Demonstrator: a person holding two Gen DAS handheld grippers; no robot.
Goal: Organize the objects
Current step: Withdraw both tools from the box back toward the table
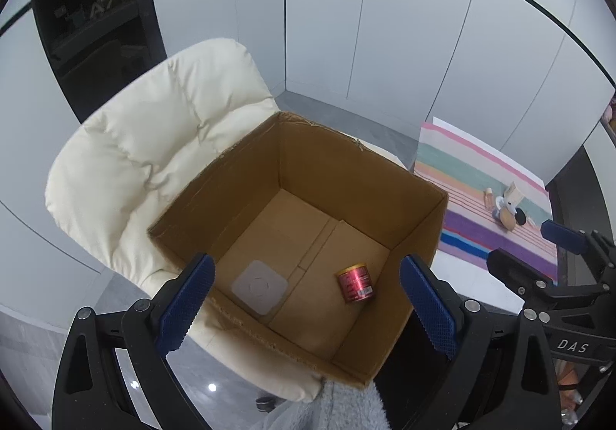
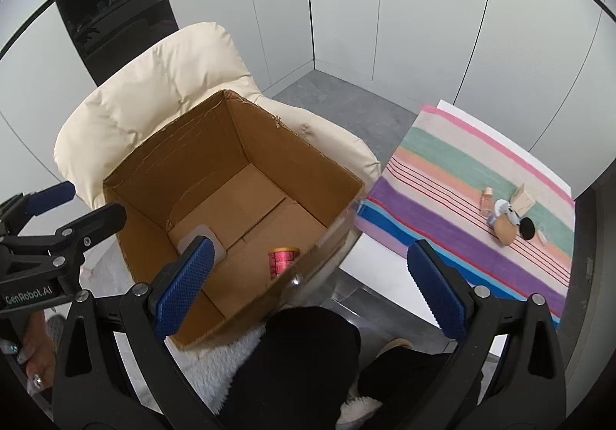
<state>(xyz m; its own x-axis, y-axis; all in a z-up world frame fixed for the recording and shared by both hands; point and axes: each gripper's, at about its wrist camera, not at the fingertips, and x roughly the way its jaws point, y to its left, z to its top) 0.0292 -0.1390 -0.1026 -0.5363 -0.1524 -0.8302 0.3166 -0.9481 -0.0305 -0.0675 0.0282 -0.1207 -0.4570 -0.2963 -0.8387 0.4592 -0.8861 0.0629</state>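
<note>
An open cardboard box (image 1: 419,222) (image 2: 331,176) sits on a cream padded chair (image 1: 154,145) (image 2: 161,83). On its floor lie a red can (image 1: 356,283) (image 2: 283,260) and a flat white square pad (image 1: 260,287) (image 2: 202,233). My left gripper (image 1: 308,305) hangs open above the box with nothing between its fingers. My right gripper (image 2: 313,287) is open too, over the box's near right rim. On the striped cloth (image 1: 481,176) (image 2: 442,206) to the right lie several small items: a round tan object (image 1: 507,217) (image 2: 504,231), a beige carton (image 2: 523,202), a black disc (image 2: 526,228).
The striped cloth covers a white table (image 2: 389,276) right of the chair. Grey-white wall panels (image 1: 385,25) close in the corner behind. A dark shelf unit (image 1: 96,14) stands at the back left. A person's dark-clothed legs (image 2: 308,360) and a fluffy grey fabric (image 1: 346,407) lie below.
</note>
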